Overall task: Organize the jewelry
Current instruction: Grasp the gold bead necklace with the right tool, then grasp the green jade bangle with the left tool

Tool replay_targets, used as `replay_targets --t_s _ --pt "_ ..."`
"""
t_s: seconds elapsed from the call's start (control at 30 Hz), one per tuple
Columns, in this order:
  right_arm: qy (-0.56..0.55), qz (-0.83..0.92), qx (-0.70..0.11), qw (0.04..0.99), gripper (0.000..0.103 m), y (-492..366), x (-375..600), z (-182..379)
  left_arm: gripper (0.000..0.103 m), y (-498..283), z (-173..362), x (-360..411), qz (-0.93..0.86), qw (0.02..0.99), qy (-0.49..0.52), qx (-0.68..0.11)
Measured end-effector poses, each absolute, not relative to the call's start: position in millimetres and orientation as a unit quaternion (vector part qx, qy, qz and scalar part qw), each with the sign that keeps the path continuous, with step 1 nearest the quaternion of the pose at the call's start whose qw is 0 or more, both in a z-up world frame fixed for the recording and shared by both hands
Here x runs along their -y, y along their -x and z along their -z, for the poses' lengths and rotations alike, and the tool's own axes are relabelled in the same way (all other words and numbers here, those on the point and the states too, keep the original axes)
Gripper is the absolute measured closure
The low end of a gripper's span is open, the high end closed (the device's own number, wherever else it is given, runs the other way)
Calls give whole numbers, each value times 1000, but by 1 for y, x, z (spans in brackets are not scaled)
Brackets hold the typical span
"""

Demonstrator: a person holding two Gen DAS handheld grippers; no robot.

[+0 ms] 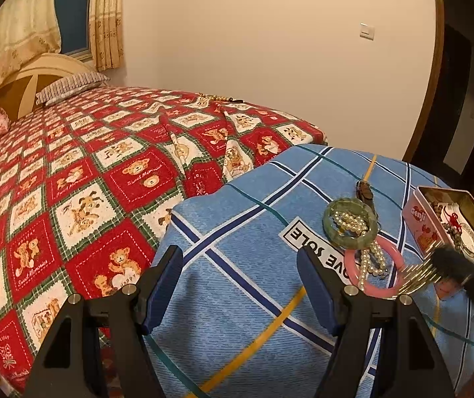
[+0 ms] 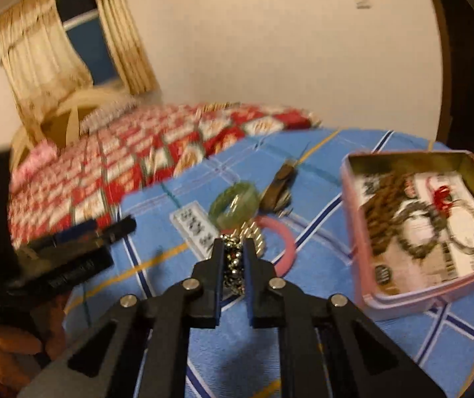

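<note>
Blue plaid cloth (image 1: 237,232), left gripper (image 1: 240,285) fingers spread wide, right gripper (image 2: 234,258) fingers clenched on beaded chain (image 2: 233,265), open pink tin (image 2: 353,199).

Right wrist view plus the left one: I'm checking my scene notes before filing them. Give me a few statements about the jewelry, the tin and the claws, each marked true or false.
1. The right claw is shut on a beaded piece. True.
2. The left claw grips the pearl strand. False: it is open over bare blue cloth, holding nothing.
3. The pink tin already holds jewelry. True.
4. The green bangle lies inside the tin. False: it lies on the blue cloth, beside the tin.
5. The pink bangle lies on the blue cloth. True.
</note>
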State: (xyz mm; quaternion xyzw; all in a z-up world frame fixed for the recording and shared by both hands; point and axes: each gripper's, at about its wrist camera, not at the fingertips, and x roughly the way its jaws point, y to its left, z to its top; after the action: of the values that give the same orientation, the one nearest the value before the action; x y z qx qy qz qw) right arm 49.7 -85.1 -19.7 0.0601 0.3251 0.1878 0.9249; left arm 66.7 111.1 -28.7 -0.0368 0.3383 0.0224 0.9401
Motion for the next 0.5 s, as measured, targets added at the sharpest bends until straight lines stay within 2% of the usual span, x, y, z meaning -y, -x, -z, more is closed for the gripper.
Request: replay_targets --t_s 0.27,0.5 --pt "-108 -147 -274 944 90 -50 119 0 32 -64 27 -91 26 941 26 -336" --pt "-98 -129 -260 952 90 -49 125 -3 32 -78 22 -57 97 940 21 -326"
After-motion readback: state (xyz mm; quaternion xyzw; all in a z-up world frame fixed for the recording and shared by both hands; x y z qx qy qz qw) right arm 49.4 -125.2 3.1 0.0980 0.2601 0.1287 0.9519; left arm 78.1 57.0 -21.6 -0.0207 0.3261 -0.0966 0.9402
